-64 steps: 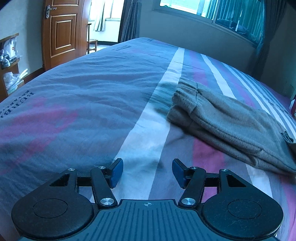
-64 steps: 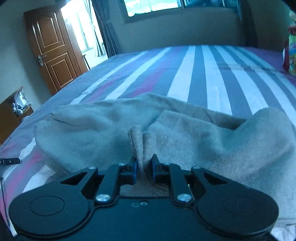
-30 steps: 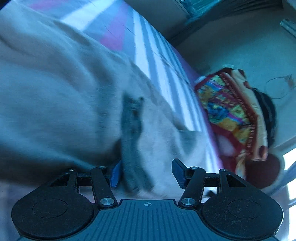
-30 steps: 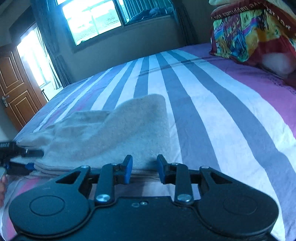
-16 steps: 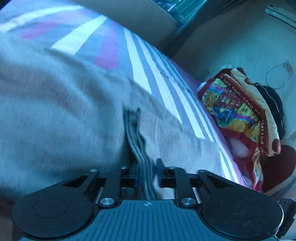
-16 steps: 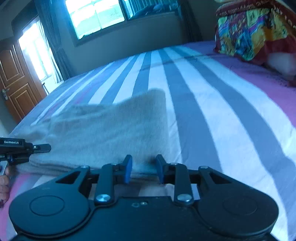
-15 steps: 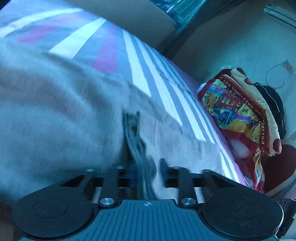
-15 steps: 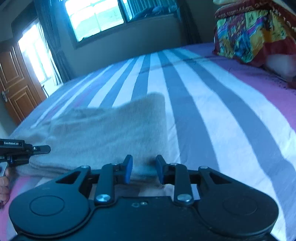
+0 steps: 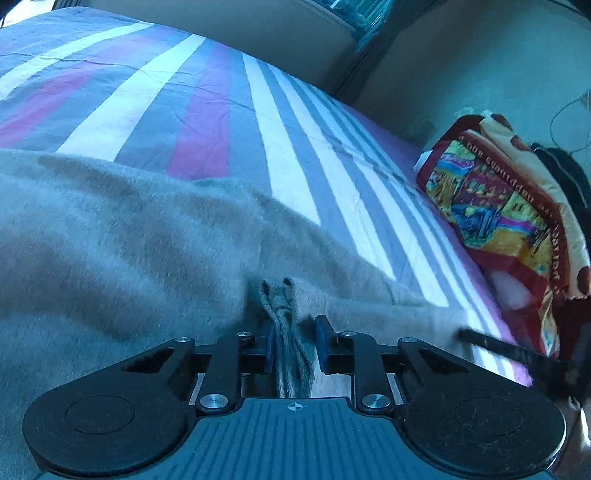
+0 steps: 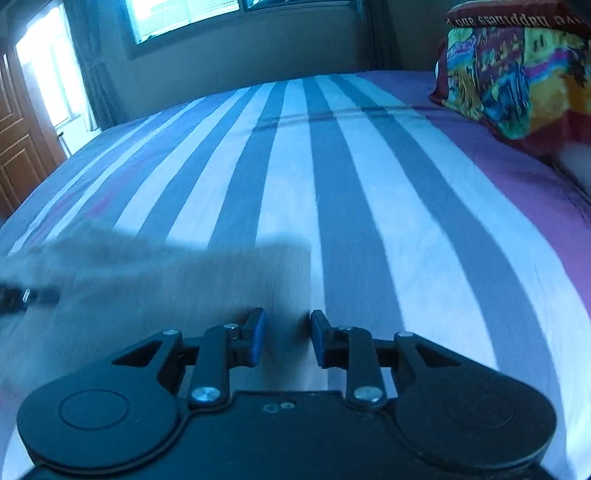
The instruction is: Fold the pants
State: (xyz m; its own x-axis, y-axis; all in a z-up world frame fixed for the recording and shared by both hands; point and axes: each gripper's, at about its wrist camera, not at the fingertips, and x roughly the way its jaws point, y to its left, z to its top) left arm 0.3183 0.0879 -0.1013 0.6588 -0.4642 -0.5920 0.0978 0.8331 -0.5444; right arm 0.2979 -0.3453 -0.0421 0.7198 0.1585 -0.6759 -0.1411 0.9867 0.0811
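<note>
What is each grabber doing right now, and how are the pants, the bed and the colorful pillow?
left gripper: jaws closed on a bunched edge of the pants.
right gripper: jaws open, holding nothing.
pants: lying folded on the bed, edge pinched.
bed: striped sheet spread flat.
pillow: resting on the bed.

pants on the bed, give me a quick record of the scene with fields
garment: grey-beige fleece pants, lying folded on the bed
surface: striped bedsheet
left gripper: fingers a little apart around a bunched edge of the pants, grip not certain
right gripper: open, holding nothing, at the pants' edge
nearby: colourful blanket at the head of the bed
background: window, wooden door
</note>
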